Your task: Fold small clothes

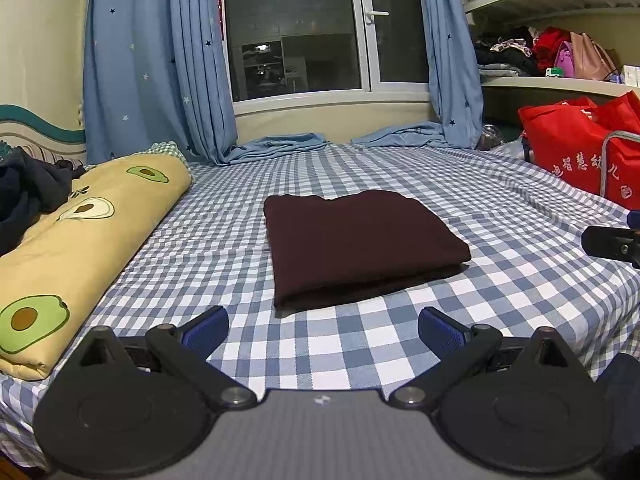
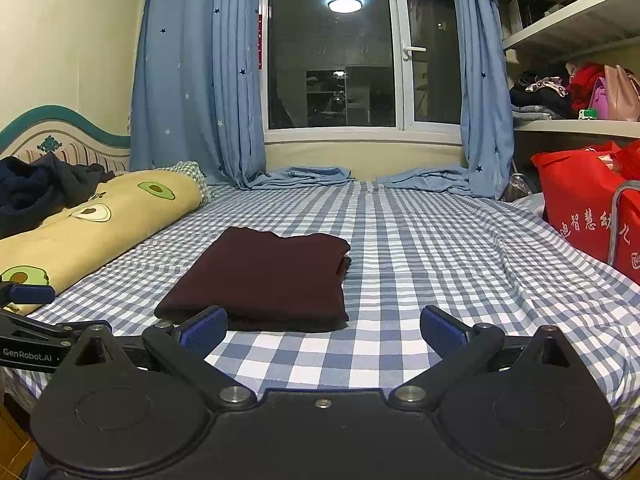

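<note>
A dark maroon garment (image 1: 360, 246) lies folded into a neat rectangle on the blue-and-white checked bed sheet (image 1: 500, 240). It also shows in the right wrist view (image 2: 264, 280). My left gripper (image 1: 323, 330) is open and empty, just in front of the garment's near edge. My right gripper (image 2: 323, 330) is open and empty, in front of the garment's near right corner. The left gripper's finger shows at the left edge of the right wrist view (image 2: 28, 294). Part of the right gripper shows at the right edge of the left wrist view (image 1: 612, 242).
A rolled yellow avocado-print quilt (image 1: 76, 248) lies along the left with dark clothes (image 1: 28, 192) on it. A red bag (image 1: 584, 148) stands at the right. Blue curtains (image 1: 160, 60), a window and cluttered shelves (image 1: 560, 56) are at the back.
</note>
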Demonstrator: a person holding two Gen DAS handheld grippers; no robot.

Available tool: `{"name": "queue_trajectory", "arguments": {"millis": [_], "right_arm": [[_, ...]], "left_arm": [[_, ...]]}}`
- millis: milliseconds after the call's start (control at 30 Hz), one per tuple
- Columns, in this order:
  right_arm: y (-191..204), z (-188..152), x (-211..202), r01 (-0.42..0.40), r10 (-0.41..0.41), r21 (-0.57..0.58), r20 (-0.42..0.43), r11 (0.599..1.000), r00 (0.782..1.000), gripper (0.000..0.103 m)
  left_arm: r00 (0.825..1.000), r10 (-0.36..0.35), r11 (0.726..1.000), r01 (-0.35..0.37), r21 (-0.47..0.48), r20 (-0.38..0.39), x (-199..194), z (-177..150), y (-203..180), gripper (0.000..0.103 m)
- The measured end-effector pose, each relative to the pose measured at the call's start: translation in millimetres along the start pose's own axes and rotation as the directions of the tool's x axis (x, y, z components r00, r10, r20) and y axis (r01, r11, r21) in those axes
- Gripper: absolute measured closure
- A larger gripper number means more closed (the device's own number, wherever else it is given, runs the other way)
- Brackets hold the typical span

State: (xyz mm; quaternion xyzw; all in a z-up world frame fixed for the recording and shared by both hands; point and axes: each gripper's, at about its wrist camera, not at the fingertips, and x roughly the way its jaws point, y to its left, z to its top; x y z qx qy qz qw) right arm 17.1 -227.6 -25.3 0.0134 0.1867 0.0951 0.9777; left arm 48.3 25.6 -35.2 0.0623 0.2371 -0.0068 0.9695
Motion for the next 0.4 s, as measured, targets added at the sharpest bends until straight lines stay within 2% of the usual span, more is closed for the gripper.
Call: {"name": "queue_trajectory", "arguments": {"millis": [133,300,400], "right_arm": [[0.4,0.0,-0.2,-0.001,0.001,0.002,0.000,1.000,1.000,0.001],[-0.1,-0.6,-0.1,0.003,-0.003,-0.002,0.001,1.000,1.000,0.001],[-1.4,-0.7,0.0,0.000,0.000,-0.001,0.002,1.000,1.000,0.001]], "left_arm": [[1.000,-0.010,1.000,0.010,0.001,-0.010,1.1,-0.7,0.3,0.000],[0.999,-0.042,0.999,0.043,-0.030,0.015,-2.0,-1.3,4.5,0.000],[1.000,-0.022,0.999,0.022,-0.025,0.017,-3.0,-0.5,5.2,0.000]]}}
